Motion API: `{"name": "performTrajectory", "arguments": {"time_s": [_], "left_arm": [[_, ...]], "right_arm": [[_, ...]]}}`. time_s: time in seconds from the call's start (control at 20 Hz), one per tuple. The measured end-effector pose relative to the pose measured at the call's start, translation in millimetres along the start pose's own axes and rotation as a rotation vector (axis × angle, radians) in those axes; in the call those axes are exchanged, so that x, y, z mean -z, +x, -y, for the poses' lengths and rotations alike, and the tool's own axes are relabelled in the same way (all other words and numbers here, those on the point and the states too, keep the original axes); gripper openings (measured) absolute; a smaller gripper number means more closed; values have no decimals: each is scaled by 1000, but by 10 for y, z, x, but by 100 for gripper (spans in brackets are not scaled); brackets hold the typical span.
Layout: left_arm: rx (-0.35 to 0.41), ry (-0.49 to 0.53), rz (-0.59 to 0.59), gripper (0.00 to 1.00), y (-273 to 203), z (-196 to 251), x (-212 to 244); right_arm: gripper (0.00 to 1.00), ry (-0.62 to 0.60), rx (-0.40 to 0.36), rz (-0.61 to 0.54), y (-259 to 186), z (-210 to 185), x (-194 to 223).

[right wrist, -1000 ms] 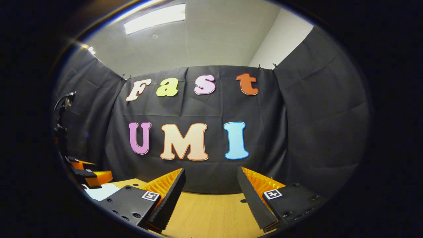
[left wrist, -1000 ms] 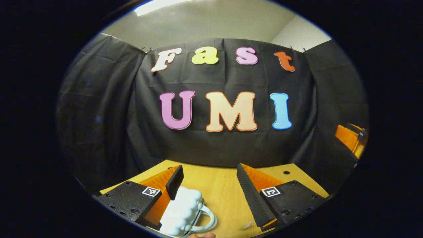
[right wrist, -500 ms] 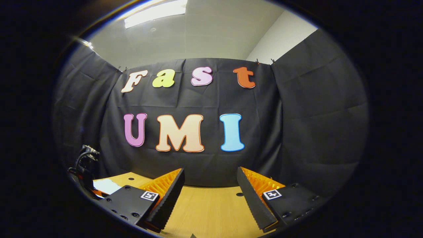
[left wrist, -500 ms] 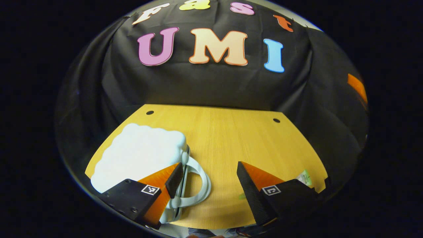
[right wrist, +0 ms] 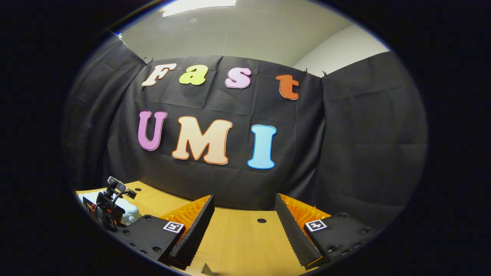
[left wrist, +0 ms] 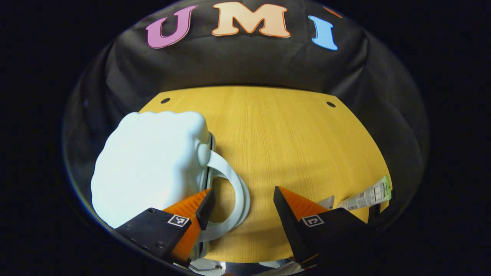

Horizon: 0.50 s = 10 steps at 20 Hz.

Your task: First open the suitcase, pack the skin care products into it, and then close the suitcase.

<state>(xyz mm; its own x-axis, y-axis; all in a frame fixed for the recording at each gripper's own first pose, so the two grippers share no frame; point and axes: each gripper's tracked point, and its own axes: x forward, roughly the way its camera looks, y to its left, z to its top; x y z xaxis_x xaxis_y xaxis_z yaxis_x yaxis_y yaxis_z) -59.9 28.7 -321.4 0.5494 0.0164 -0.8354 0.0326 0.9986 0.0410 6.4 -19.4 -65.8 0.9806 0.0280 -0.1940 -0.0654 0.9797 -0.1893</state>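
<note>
A small white suitcase [left wrist: 149,165] with a bumpy lid lies closed on the wooden table [left wrist: 291,142] at the left of the left gripper view. Its white loop handle [left wrist: 237,191] points toward the table's middle. My left gripper [left wrist: 242,196] hovers open just above that handle, its left finger over the handle's inner side, nothing between the fingers. A skin care tube [left wrist: 369,195] with a green end lies at the table's right edge, partly hidden by the right finger. My right gripper [right wrist: 244,209] stands open over bare table, and the suitcase [right wrist: 128,211] shows far left behind the left gripper's body [right wrist: 109,205].
The table [right wrist: 238,245] has small round holes [left wrist: 330,104] near its far corners. Black cloth closes off the back and both sides. Bare wood spreads between the suitcase and the tube.
My left gripper has tilted down and come lower toward the suitcase handle, bringing the table and tube into sight. The right gripper has turned slightly, still open.
</note>
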Motion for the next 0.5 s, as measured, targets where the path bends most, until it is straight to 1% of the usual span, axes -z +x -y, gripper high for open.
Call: {"name": "performTrajectory", "arguments": {"time_s": [0.1,0.2,0.3,0.35,0.4,0.45,0.5], "left_arm": [[29,4,-30,85,101,40,43],[40,-12,-65,84,193,47,65],[44,-20,-92,84,264,32,80],[46,-22,-101,82,288,35,79],[62,-26,-112,76,310,58,93],[86,-37,-134,78,331,94,125],[100,-55,-155,76,340,124,163]], "right_arm": [[100,-6,-8,-22,-13,-51,71],[98,-4,-15,-31,-17,-67,78],[100,-3,-5,-30,-16,-29,73],[100,1,-3,-34,-18,-22,91],[99,4,-1,-40,-16,-12,122],[99,6,2,-45,-17,3,137],[99,10,4,-52,-20,18,164]]}}
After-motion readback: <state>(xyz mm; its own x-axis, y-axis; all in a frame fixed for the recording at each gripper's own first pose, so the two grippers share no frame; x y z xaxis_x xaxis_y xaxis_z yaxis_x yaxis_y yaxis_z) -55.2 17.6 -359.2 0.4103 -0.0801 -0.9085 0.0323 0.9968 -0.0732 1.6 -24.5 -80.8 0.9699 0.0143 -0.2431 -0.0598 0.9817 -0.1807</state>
